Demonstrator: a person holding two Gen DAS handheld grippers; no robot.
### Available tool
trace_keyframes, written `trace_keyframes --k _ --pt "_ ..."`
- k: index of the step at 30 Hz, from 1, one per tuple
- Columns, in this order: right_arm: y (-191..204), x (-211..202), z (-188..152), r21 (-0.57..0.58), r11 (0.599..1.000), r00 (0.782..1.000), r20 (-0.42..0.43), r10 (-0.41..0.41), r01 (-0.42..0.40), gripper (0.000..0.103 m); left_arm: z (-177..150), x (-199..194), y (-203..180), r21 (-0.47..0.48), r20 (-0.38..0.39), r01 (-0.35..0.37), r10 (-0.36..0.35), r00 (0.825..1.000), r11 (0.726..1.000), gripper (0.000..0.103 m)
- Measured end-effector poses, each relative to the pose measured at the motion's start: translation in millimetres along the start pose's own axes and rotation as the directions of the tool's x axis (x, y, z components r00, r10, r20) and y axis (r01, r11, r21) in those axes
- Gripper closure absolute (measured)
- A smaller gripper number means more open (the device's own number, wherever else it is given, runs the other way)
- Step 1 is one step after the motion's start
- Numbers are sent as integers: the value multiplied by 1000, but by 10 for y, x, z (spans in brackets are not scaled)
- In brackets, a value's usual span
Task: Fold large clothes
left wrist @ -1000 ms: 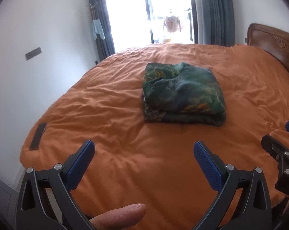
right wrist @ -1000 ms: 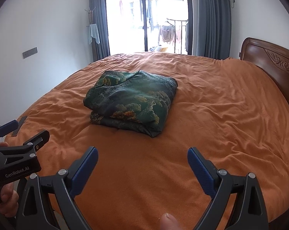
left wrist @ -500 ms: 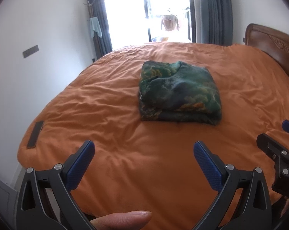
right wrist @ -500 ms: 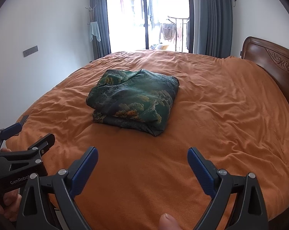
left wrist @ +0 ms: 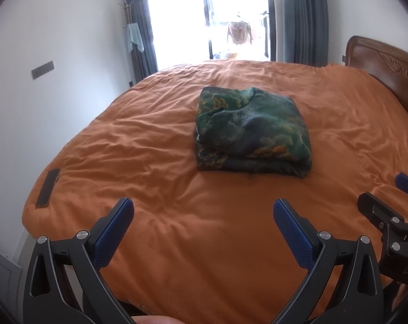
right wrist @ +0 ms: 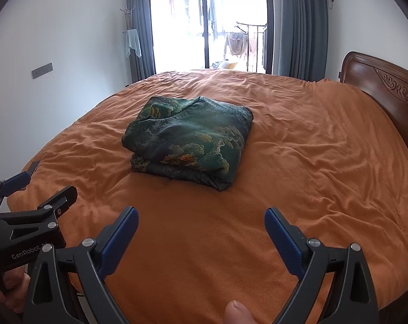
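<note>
A dark green patterned garment [left wrist: 251,132] lies folded into a thick square bundle in the middle of the orange bed [left wrist: 150,140]; it also shows in the right wrist view [right wrist: 190,143]. My left gripper [left wrist: 203,210] is open and empty, held above the near edge of the bed, well short of the bundle. My right gripper [right wrist: 201,220] is open and empty, also back from the bundle. Each gripper shows at the edge of the other's view: the right one [left wrist: 387,197] and the left one [right wrist: 33,186].
A dark phone-like slab [left wrist: 47,187] lies at the bed's near left corner. A carved wooden headboard [right wrist: 379,81] stands on the right. A white wall runs along the left, with grey curtains and a glass balcony door [right wrist: 209,24] behind the bed.
Both grippers have drawn back and up a little from the bed, so the folded bundle looks slightly farther away. The bundle has not moved. Both stay open.
</note>
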State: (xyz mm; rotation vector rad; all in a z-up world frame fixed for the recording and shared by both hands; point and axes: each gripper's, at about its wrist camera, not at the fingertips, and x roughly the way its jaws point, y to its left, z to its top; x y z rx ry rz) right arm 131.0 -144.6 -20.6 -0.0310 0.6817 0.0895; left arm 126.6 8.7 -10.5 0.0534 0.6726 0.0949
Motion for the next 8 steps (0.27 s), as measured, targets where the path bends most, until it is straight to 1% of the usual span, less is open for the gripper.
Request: trace_keyframes --k 3,8 --pt "-26 8 -17 12 1000 1000 -3 1 -1 7 8 1 -4 -9 -1 1 -1 1000 1000 0" --pt "-80 17 -43 30 1000 1000 -7 -4 5 7 9 -18 -58 11 15 -12 11 1000 1000 1"
